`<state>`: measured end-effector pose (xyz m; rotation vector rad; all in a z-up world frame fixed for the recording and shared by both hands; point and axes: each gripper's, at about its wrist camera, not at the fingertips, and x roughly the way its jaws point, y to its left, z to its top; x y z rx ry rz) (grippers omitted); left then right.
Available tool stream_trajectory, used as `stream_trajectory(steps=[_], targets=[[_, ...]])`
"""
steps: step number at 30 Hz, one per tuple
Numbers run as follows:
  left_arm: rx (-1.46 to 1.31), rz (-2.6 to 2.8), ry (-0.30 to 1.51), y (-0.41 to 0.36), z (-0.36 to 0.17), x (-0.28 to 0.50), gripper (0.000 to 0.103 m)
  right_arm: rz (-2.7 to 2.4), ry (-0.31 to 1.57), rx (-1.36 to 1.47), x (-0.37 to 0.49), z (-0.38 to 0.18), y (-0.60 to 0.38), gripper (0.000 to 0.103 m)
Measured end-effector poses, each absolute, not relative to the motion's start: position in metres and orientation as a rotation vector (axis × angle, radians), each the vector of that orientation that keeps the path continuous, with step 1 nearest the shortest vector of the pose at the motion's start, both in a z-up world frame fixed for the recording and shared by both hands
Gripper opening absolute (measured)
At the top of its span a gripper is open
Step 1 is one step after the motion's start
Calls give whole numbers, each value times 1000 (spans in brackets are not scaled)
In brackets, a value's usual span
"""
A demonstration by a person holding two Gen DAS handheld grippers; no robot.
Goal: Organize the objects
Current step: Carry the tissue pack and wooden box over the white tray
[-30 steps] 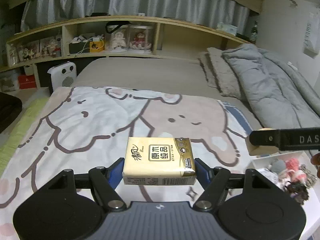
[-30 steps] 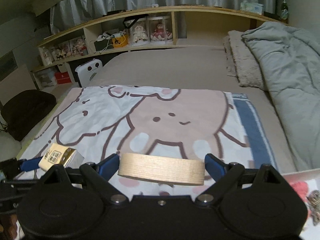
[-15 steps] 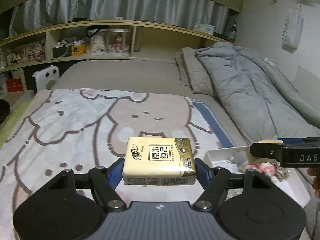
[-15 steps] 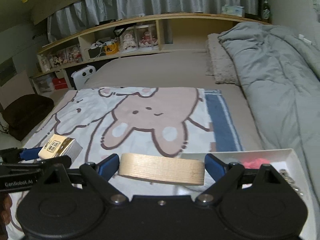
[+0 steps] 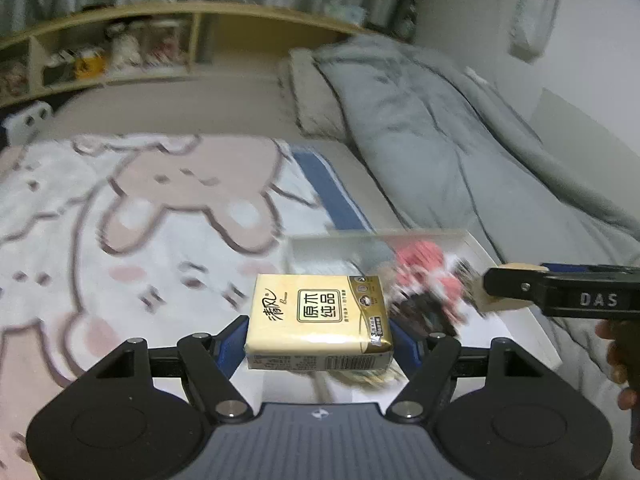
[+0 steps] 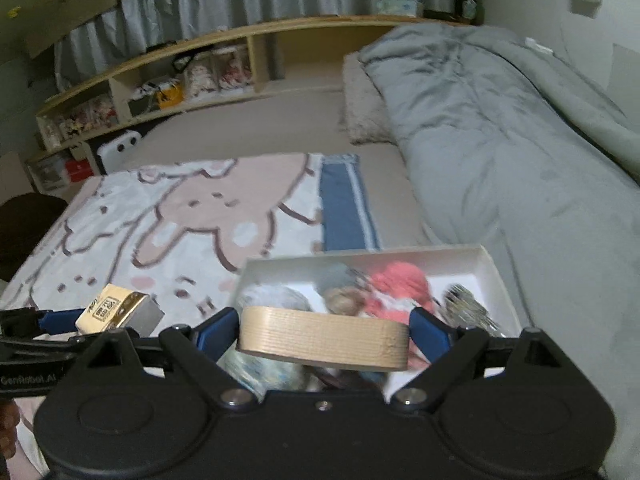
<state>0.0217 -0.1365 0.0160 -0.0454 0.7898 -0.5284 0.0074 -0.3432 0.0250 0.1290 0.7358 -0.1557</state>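
Carry step: left gripper (image 5: 318,330) pinches tissue pack (image 5: 318,322), right gripper (image 6: 324,334) pinches tape roll (image 6: 324,338) over near edge of white box (image 6: 490,266); next, lower & release both into free spots.

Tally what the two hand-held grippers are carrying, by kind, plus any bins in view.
Tissue packs: 1, the tissue pack in the left hand-held gripper
Tape rolls: 1, the tape roll in the right hand-held gripper
White bins: 1, the bin, already holding items
Total: 3
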Motion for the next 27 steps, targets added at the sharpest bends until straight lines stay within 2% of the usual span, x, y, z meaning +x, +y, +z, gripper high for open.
stream_trajectory(steps=[9, 20, 23, 27], targets=[[-30, -634, 941, -191, -22, 3, 73, -176, 840, 119, -18, -8, -383, 93], [-31, -677, 1198, -239, -64, 26, 73, -196, 943, 105, -26, -41, -416, 93], [-40, -629, 1221, -244, -74, 35, 73, -189, 963, 113, -23, -47, -422, 93], [-10, -561, 1154, -249, -75, 40, 74, -172, 1005, 103, -15, -54, -424, 93]])
